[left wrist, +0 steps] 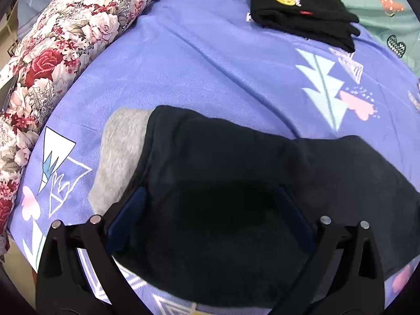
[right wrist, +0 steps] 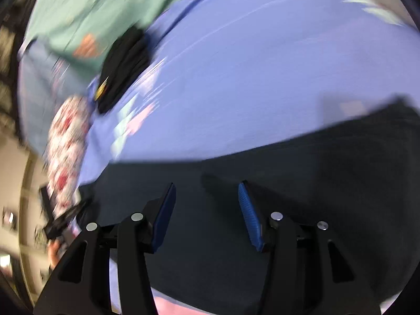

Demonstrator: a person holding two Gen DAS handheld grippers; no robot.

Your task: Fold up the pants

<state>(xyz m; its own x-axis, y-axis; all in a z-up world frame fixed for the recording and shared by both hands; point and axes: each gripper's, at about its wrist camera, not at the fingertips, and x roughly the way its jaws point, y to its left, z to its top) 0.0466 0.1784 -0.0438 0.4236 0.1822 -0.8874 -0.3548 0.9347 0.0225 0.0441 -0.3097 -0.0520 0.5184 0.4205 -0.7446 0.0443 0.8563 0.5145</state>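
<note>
the dark pants (left wrist: 210,173) are lying half-folded near us on the purple sheet (left wrist: 183,52), both the left gripper (left wrist: 210,220) and right gripper (right wrist: 207,215) are hovering open and empty over them, so i'd be pinching the far edge squarely.

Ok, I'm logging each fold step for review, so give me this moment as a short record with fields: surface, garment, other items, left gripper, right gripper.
surface: purple printed bedsheet
garment: dark pants lying on the sheet, grey lining showing at one edge
other items: folded black garment with a yellow badge, farther back; floral quilt rolled along the sheet's edge
left gripper: jaws wide apart, over the dark pants
right gripper: open, nothing between the blue pads, above the pants; view motion-blurred
</note>
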